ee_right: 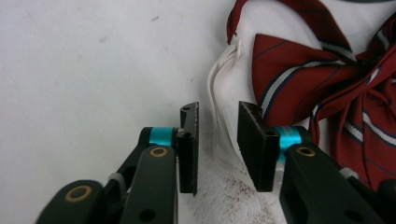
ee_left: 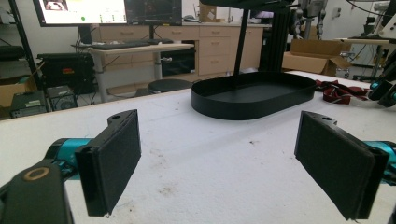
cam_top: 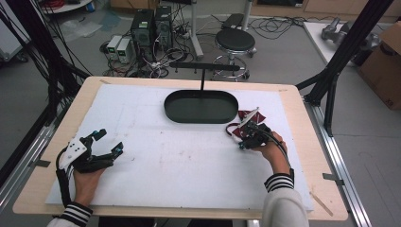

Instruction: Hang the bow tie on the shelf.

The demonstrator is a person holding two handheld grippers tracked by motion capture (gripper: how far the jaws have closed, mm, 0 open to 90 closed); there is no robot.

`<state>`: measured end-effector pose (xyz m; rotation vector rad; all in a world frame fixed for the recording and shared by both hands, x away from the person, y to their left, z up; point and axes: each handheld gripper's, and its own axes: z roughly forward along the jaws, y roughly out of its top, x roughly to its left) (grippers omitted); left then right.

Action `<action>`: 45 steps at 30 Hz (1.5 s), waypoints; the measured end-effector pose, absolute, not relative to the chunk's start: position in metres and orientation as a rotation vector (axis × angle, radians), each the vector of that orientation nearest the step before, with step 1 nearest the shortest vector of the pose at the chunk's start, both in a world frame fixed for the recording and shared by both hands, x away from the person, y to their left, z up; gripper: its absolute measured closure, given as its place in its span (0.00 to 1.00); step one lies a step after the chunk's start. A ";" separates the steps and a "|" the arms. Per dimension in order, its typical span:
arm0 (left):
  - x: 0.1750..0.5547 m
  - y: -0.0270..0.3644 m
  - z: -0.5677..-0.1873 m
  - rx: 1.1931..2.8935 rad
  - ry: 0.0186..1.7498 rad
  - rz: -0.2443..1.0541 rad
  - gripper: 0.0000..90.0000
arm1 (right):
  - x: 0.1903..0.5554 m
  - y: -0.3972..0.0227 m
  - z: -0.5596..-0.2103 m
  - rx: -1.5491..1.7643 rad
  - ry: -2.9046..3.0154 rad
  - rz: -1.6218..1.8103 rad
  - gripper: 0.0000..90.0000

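The bow tie [ee_right: 327, 70], dark red with thin pale stripes, lies crumpled on the white sheet [cam_top: 156, 156] of the counter [cam_top: 302, 156], just beside the right end of the black oval tray [cam_top: 201, 107] and outside it. Its white elastic strap [ee_right: 215, 116] loops away from the cloth and runs down between the jaws of the right tool [ee_right: 218, 149]. Those jaws stand narrow, one on each side of the strap, yet a sliver of bare sheet shows on both sides of the loop, so the pads do not seem to press on it yet: the pinch looks nearly made, not finished. In the high view the right tool [cam_top: 246, 140] sits at the near edge of the tie [cam_top: 247, 119], with the person's hand behind it.

The left tool [cam_top: 108, 142] rests well apart on the left side of the counter, its jaws spread wide with nothing between them.

As a judgement, the work is at an early stage: the tie is being taken up by its strap, nothing has been lifted, and the tray holds nothing. Left to do, most likely, are closing on the strap, raising the tie and carrying it over the tray's rim.
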<state>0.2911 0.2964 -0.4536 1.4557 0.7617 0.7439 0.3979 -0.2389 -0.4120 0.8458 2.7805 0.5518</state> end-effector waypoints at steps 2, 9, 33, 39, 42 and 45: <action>0.291 0.296 -0.454 1.456 0.762 0.743 0.17 | 0.398 -0.239 -0.414 0.843 2.788 0.522 0.77; 0.291 0.296 -0.454 1.457 0.761 0.745 0.17 | 0.400 -0.239 -0.415 0.854 2.812 0.533 0.94; 0.291 0.296 -0.454 1.455 0.762 0.746 0.17 | 0.384 -0.245 -0.378 0.920 2.604 0.985 0.97; 0.291 0.296 -0.454 1.456 0.764 0.745 0.17 | 0.377 -0.249 -0.362 0.931 2.464 1.209 0.97; 0.291 0.296 -0.454 1.457 0.763 0.746 0.17 | 0.375 -0.251 -0.356 0.944 2.377 1.319 0.97; 0.291 0.296 -0.454 1.456 0.764 0.748 0.17 | 0.373 -0.252 -0.349 0.966 2.293 1.404 0.97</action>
